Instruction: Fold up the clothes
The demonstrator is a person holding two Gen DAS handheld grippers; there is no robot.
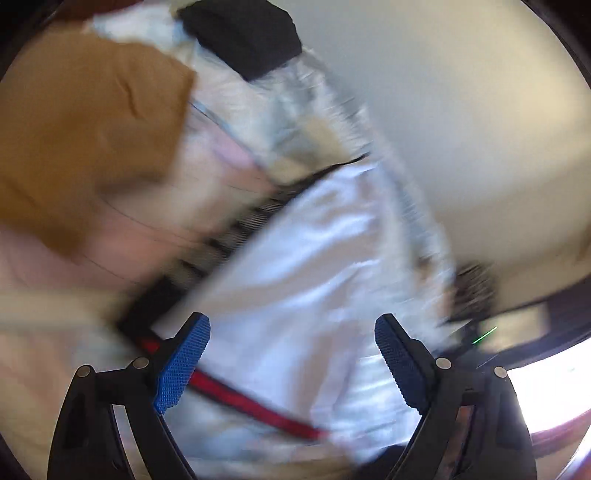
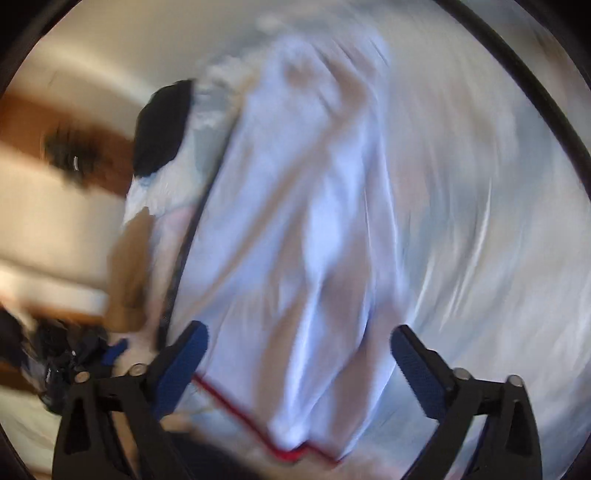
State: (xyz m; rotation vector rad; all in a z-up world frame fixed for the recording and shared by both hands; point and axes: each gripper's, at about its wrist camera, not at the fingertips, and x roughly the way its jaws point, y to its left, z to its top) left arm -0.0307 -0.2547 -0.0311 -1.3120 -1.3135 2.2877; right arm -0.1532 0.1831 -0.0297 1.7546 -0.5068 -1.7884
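Clearly the folding is not finished: the white garment [image 1: 314, 258] with red trim [image 1: 236, 398] lies rumpled, and the left gripper [image 1: 291, 363] and right gripper [image 2: 299, 369] are both spread, holding nothing.

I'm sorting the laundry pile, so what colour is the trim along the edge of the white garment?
Red. The trim on the white garment shows best in the left wrist view.

The white garment [image 1: 314, 258] has a pale bluish sheen and a red trim [image 1: 236, 400] along its edge. Beside it runs a black-and-white striped band [image 1: 229, 232]. A tan-brown cloth [image 1: 85, 125] and a black folded piece [image 1: 243, 33] lie farther off. Under them the bedding [image 1: 303, 110] looks pale grey-blue, perhaps patterned; blur hides it. Both claws are black with blue ribbed pads [image 1: 183, 363].
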